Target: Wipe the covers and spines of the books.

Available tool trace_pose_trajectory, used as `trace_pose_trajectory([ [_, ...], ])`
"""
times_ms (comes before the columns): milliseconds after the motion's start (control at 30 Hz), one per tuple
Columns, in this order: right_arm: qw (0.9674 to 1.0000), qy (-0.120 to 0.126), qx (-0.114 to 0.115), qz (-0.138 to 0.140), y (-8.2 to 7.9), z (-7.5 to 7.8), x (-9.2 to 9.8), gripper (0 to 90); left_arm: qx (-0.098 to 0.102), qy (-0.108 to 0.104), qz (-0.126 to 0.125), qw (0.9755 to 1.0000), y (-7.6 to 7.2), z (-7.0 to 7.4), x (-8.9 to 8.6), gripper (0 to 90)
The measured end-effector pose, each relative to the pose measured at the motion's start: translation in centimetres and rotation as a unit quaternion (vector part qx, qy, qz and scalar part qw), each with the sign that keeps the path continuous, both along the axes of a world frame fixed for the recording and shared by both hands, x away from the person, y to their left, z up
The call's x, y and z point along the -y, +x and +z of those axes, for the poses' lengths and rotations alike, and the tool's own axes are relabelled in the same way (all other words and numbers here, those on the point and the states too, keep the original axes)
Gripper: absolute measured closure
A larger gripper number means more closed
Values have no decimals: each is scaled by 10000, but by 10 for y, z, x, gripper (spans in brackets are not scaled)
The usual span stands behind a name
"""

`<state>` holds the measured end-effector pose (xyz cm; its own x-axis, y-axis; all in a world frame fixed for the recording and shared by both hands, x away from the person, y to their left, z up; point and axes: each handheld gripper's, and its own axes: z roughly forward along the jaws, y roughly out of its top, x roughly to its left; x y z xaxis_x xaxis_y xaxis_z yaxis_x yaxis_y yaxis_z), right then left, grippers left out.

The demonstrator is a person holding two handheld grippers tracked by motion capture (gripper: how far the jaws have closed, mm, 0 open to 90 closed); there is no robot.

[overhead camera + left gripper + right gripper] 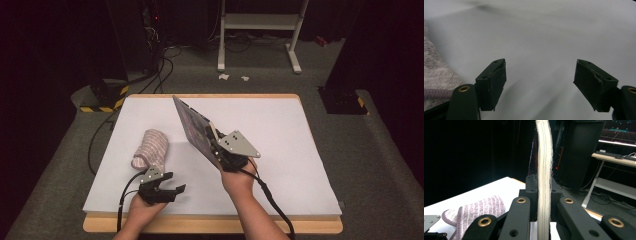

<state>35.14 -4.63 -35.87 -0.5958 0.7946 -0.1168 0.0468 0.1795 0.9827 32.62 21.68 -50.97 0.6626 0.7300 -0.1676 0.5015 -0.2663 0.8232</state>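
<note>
My right gripper [216, 145] is shut on the lower edge of a thin flat board [192, 127] with a dark patterned face, holding it tilted above the middle of the white table top [280, 150]. In the right gripper view the board's cream layered edge [544, 170] stands upright between the closed jaws of that gripper [544, 207]. A pink-and-white striped mitt [151, 148] lies at the left. Just in front of the mitt, near the table's front edge, my left gripper [175, 181] is open with nothing in it. The left gripper view shows its jaws [540, 82] wide apart over bare table, the mitt [436, 75] at the left edge.
The table's wooden rim [210, 225] runs along the front. Behind the table stand a white metal frame [260, 22], floor cables [160, 70] and a black-and-yellow striped base [105, 97]. A desk with a screen [616, 157] is far off in the right gripper view.
</note>
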Motion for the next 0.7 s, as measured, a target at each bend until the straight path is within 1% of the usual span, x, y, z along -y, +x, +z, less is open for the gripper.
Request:
trace_pose_trajectory([
  [100,9999,-33,-99,-55,3,-7,1,846,-3,-5,2,10000,0,0,0,256],
  [167,9999,21,-60,-144,5,-12,8,845,-3,18,-3,10000,-1,0,0,256],
  [200,9999,21,-60,-144,5,-12,8,845,-3,18,-3,10000,-1,0,0,256],
  [233,9996,-40,-34,-275,5,-14,18,844,7,9,10,10000,-2,0,-1,258],
  [267,9994,-55,-32,-335,6,-16,21,844,29,4,15,10000,-2,0,0,258],
  [300,9992,-40,-56,-392,6,-17,25,844,21,26,3,10000,-2,0,0,258],
  [333,9987,13,-93,-495,7,-19,34,843,21,26,3,10000,-2,0,0,258],
  [367,9984,-13,-103,-556,8,-21,37,843,15,21,6,10000,-2,0,0,258],
  [400,9984,-13,-103,-556,8,-21,37,843,15,21,6,10000,-2,0,0,258],
  [433,9972,-105,-153,-721,9,-26,48,842,4,29,2,10000,-1,0,0,258],
  [500,9961,-161,-226,-838,10,-31,55,842,-4,44,-1,10000,-1,0,1,258],
  [533,9946,-239,-275,-969,12,-36,60,842,-7,38,3,10000,-1,0,1,258],
  [600,9927,-286,-442,-1087,14,-44,69,841,-8,50,-7,10000,0,0,1,258],
  [633,9911,-324,-538,-1175,15,-51,76,840,-22,50,-10,10000,0,0,1,258],
  [700,9879,-384,-655,-1349,16,-62,87,839,-25,61,-14,10000,0,0,1,258],
])
